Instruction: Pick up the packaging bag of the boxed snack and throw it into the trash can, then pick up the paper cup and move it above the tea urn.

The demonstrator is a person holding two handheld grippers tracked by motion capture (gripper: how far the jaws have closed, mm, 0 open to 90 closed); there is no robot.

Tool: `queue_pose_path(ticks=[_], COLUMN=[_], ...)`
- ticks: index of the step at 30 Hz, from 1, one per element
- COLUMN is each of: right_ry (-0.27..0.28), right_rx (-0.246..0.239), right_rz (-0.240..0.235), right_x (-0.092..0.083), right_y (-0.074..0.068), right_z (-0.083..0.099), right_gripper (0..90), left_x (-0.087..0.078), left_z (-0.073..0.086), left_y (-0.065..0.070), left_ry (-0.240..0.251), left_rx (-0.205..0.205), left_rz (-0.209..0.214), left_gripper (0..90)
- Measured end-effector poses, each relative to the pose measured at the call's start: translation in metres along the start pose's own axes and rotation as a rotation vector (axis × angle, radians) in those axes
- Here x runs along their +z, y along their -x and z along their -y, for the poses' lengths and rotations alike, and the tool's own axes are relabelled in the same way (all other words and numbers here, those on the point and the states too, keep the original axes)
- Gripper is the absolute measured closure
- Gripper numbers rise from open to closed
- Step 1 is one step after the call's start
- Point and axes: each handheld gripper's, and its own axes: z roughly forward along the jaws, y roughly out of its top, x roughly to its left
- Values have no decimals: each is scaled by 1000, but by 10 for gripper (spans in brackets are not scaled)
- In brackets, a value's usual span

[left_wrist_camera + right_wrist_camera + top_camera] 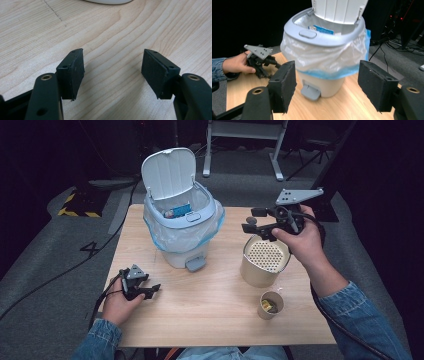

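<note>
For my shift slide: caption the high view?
Open right gripper hovers above perforated beige canister; lid-up white pedal bin beside it.

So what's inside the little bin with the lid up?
Inside the bin sits a clear bag with a blue edge, and a blue and white packet lies near the top. Anything deeper is hidden by the rim.

Matt wood-grain table (200, 310); glossy plastic bin (182, 247) lined with thin film.

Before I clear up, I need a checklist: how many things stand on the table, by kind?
Pedal bin, lid open, bag-lined: 1
Beige canister with perforated insert: 1
Paper cup: 1
Total: 3
</note>
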Motion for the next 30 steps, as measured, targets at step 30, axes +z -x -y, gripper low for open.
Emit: queue_pose_path(ticks=[30], right_ry=[-75], right_rx=[62], right_rz=[54], right_x=[-89], right_y=[-2], right_z=[111], right_gripper=[171], left_x=[-1], left_z=[1], left_y=[1], left_ry=[-7], left_rx=[35], left_rz=[-22], left_gripper=[352])
